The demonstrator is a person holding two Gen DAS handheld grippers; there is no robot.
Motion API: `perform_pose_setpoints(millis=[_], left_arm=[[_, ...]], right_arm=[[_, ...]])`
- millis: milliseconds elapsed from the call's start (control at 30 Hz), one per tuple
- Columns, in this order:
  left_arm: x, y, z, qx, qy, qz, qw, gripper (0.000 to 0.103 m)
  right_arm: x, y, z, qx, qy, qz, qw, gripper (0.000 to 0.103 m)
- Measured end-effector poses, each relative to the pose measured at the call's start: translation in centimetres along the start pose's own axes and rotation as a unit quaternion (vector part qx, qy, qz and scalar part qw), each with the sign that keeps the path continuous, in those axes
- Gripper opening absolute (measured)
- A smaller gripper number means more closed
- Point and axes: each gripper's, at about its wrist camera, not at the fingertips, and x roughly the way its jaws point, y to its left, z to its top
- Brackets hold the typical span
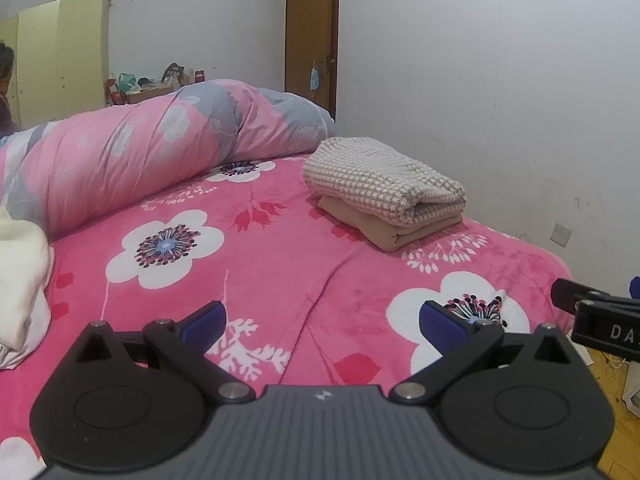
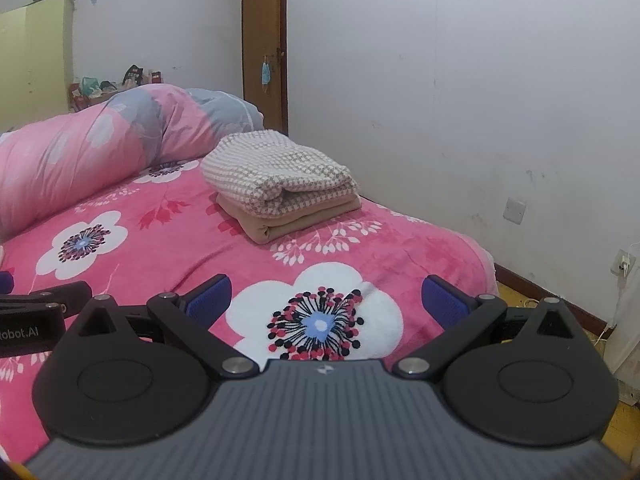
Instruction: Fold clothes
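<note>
Two grippers hovering over the pink floral blanket (image 1: pixel 280 240) | left gripper (image 1: pixel 322 322) jaws gaping wide, gripping nothing | right gripper (image 2: pixel 326 300) likewise spread, empty | folded checkered garment (image 1: pixel 380 178) lying atop folded tan garment (image 1: pixel 392 228) near the wall | unfolded white garment (image 1: pixel 20 280) sitting at left | lettering reading "obot.AI" and "DA", partly cut off

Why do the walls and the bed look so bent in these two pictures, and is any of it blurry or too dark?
Left wrist view: the lens bows the door frame and rounds the bed; corners go dark; light is soft and even, no glare. Right wrist view: same bending of the wall; the folded clothes look fairly sharp, the shelf clutter behind is too small to make out.
</note>
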Motion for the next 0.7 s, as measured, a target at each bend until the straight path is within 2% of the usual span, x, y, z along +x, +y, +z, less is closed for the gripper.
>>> perform_pose_setpoints(millis=[700], left_arm=[[0.06, 0.54, 0.03, -0.007, 0.003, 0.005, 1.0, 0.103]], right_arm=[[0.17, 0.51, 0.03, -0.007, 0.005, 0.005, 1.0, 0.102]])
